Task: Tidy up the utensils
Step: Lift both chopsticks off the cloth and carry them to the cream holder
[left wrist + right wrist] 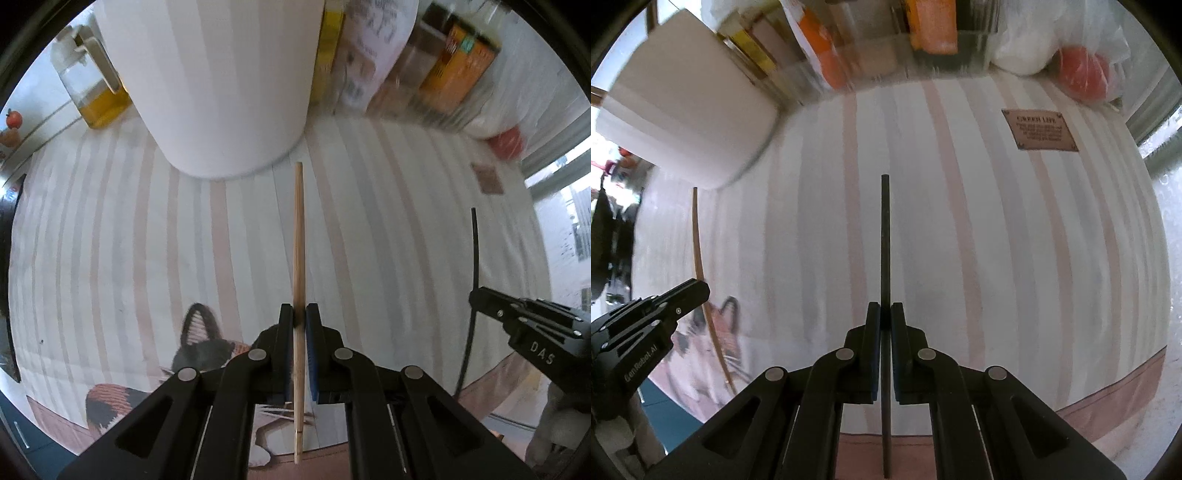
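Striped cloth covers the counter [997, 229], where left tongs [300, 317] pinch a wooden chopstick [299, 236] pointing lengthwise at the near white holder [221, 92], while right tongs [885, 314] pinch a black chopstick [885, 236] farther away.

Both tongs are matte black, built of angular linkage arms with triangular cut-outs and round silver pivot pins at the joints. The left tongs [300, 314] carry blue pads on their inner finger faces and the white lettering "GenRobot.AI" on the side; the right tongs [885, 312] have darker blue pads, small silver screws along the housing, and the white marking "DAS".
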A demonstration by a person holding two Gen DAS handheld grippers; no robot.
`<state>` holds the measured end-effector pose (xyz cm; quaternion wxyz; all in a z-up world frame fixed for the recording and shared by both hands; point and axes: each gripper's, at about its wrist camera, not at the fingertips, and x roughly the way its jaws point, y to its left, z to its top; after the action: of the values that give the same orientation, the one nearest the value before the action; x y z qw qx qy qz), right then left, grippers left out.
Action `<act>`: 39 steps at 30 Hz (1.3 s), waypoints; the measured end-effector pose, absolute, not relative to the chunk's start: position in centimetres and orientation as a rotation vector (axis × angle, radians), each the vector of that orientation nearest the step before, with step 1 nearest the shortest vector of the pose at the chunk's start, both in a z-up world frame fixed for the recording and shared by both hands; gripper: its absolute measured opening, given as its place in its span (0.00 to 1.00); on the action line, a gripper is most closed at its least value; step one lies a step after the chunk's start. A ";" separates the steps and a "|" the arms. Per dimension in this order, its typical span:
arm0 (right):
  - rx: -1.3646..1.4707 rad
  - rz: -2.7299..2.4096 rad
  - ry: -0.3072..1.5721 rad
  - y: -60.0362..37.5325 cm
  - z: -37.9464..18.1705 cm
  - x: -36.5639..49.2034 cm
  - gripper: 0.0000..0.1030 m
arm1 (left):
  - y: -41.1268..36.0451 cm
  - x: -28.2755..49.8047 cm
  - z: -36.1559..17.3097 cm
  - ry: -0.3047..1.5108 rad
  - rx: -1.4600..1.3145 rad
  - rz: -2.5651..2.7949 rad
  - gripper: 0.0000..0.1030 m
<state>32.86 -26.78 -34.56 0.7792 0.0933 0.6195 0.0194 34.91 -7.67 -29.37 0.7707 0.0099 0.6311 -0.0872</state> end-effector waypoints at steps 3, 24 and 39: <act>0.210 0.057 1.319 -26.7 -33.5 32.9 0.05 | -7.2 34.5 -28.1 1.341 0.004 -0.188 0.04; 0.225 0.123 1.224 -25.1 -30.5 32.3 0.05 | -5.3 33.2 -21.5 1.170 -0.035 -0.232 0.04; 0.239 0.189 1.096 -23.8 -25.5 32.5 0.05 | -4.3 32.9 -17.0 1.051 -0.064 -0.229 0.04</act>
<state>32.47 -23.80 -25.47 0.8426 0.1130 0.5189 0.0893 32.91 -4.29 -16.99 0.8584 -0.0307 0.5004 -0.1088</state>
